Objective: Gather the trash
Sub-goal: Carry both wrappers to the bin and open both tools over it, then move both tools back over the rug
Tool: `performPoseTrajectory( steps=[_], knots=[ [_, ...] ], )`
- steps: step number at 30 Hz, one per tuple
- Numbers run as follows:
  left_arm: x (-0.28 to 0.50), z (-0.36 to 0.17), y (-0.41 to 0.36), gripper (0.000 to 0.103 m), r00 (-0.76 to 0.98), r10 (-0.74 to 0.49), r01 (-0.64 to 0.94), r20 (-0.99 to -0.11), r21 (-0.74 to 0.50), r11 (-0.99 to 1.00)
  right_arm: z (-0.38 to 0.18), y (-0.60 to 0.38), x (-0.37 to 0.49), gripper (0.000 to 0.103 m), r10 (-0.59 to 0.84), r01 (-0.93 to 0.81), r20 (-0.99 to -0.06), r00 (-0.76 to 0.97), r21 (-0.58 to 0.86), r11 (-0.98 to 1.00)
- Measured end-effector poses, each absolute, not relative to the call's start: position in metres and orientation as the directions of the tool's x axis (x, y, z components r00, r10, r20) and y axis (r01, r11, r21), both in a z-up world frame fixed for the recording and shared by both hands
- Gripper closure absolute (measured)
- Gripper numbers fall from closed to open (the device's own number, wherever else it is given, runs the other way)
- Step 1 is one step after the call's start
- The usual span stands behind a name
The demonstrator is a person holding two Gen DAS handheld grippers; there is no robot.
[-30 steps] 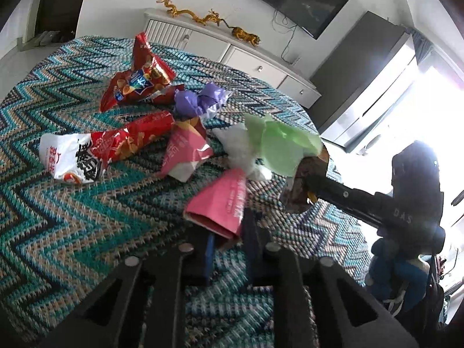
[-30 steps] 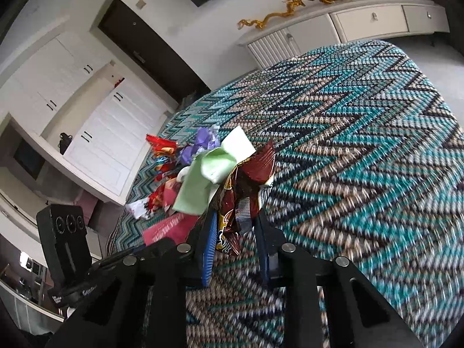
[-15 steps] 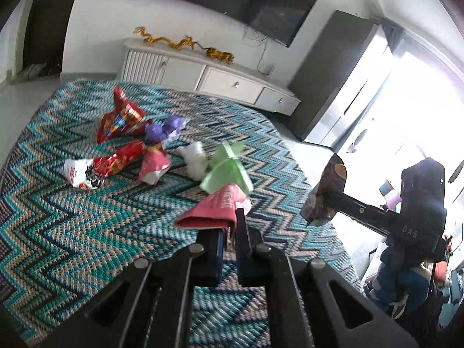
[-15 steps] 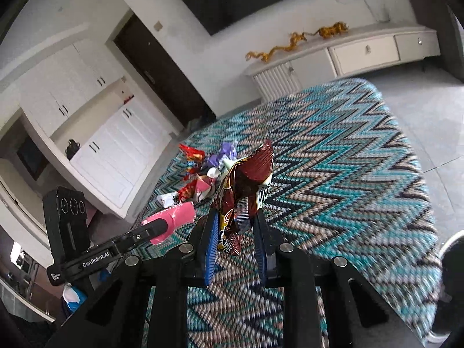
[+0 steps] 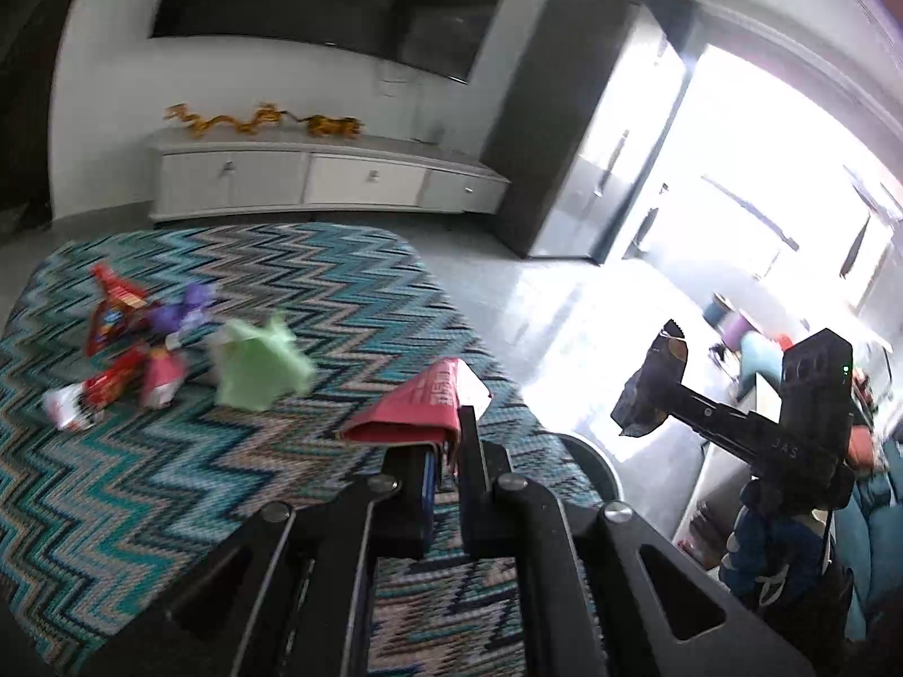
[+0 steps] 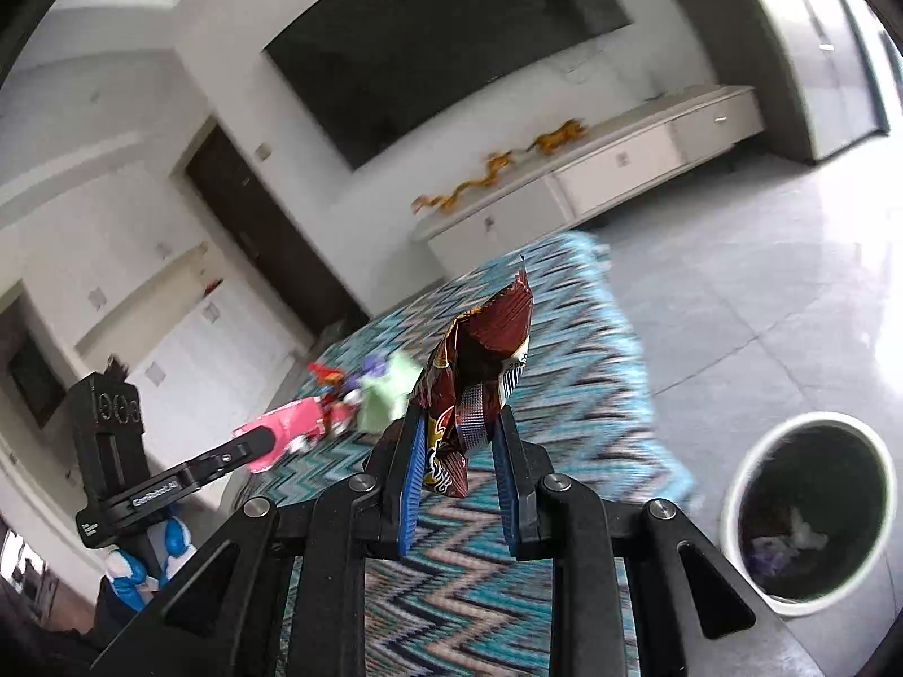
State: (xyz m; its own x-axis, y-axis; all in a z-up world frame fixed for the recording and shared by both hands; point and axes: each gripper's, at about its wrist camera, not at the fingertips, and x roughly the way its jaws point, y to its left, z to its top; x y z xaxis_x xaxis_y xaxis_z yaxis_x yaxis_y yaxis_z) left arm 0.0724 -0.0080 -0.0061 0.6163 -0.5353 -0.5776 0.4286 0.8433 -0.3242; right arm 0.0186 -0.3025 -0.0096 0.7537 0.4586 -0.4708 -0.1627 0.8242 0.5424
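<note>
Right hand-held gripper (image 6: 456,454) pinched a crumpled dark-brown foil snack wrapper (image 6: 480,378); most of the wrapper stood above the pads, only its lower folds clamped. Left hand-held gripper (image 5: 446,454) was pressed together on one edge of a flat pink paper packet (image 5: 420,409), the rest sticking out sideways, unsupported. Both were lifted clear of the zigzag-patterned teal woven tabletop (image 5: 169,485).

Risks, judged: the thin edge grip on the pink packet could slip or let it swing out during a fast carry. The round white-rimmed trash bin (image 6: 810,513) sat on the floor just off the tabletop's near right corner, so a release made too early would drop trash on the rim or the floor.

Farther off, a light-green crumpled paper (image 5: 259,375) and red and purple wrappers (image 5: 141,333) lay near the tabletop's far left edge, uncollected.
</note>
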Motion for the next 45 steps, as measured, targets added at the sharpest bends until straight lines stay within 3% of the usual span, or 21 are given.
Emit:
performPoseTrajectory(
  steps=[10,17,25,28,31,32,45],
  knots=[
    [0.097,-0.017,-0.152,0.097,0.448,-0.601,0.609,-0.662,-0.266,0.747,-0.052,-0.414,-0.002,0.079,0.223,0.142,-0.572,0.789,0.524,0.840],
    [0.125,-0.051,-0.247,0.097,0.314,-0.603,0.681,-0.734,-0.269,0.681,-0.106,-0.460,0.012,0.077,0.184,0.282,-0.656,0.732,0.537,0.795],
    [0.150,-0.089,-0.326,0.095,0.183,-0.598,0.735,-0.780,-0.295,0.611,-0.159,-0.487,0.041,0.068,0.184,0.381,-0.728,0.661,0.536,0.754],
    [0.156,-0.103,-0.346,0.089,0.133,-0.596,0.735,-0.792,-0.325,0.596,-0.173,-0.492,0.044,0.062,0.182,0.409,-0.748,0.638,0.530,0.743],
    [0.160,-0.110,-0.360,0.061,0.113,-0.596,0.732,-0.795,-0.339,0.591,-0.182,-0.495,0.042,0.060,0.178,0.431,-0.761,0.624,0.525,0.734],
    [0.159,-0.111,-0.362,0.057,0.115,-0.596,0.731,-0.795,-0.338,0.593,-0.183,-0.496,0.041,0.060,0.176,0.436,-0.764,0.621,0.524,0.732],
    [0.158,-0.092,-0.333,0.057,0.192,-0.600,0.702,-0.776,-0.318,0.637,-0.163,-0.490,0.032,0.055,0.161,0.424,-0.746,0.646,0.526,0.737]
  ],
)
